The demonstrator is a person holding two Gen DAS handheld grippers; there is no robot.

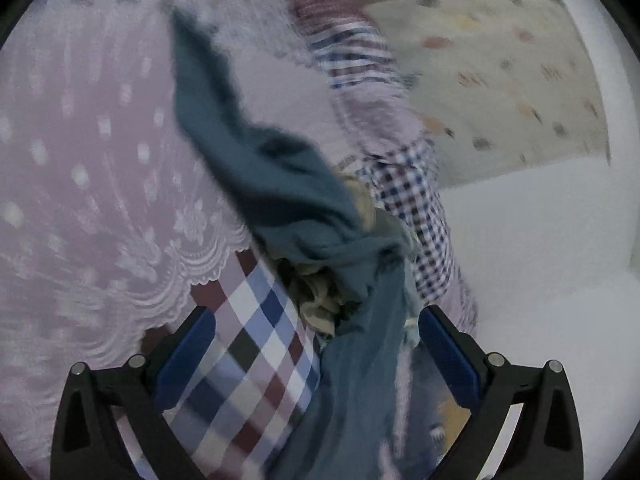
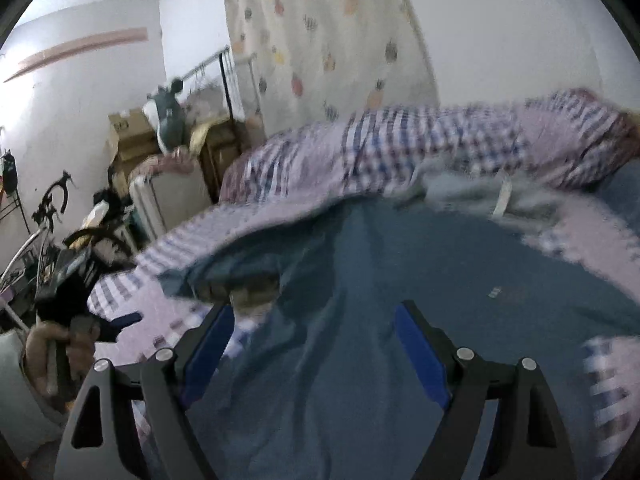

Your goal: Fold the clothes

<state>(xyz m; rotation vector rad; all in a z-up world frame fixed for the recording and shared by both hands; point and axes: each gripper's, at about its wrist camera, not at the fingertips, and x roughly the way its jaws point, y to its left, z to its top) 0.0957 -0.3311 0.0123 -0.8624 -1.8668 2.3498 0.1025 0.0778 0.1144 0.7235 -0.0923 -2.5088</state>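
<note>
Both hand-held grippers stand wide apart, gripping nothing: the right hand-held gripper [image 2: 312,316] over a spread blue-grey garment [image 2: 360,272] on checked bedding [image 2: 400,148], the left hand-held gripper [image 1: 316,320] with that garment's bunched end [image 1: 280,184] lying loosely between its fingers.

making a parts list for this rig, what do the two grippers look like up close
Both look alike. The left gripper and right gripper each have two black plastic fingers that spread in a V, with triangular cut-outs near the base. Blue pads line the inner faces of the fingers. Round silver pins sit at the linkage joints. No cables, markings or sleeves show.
</note>
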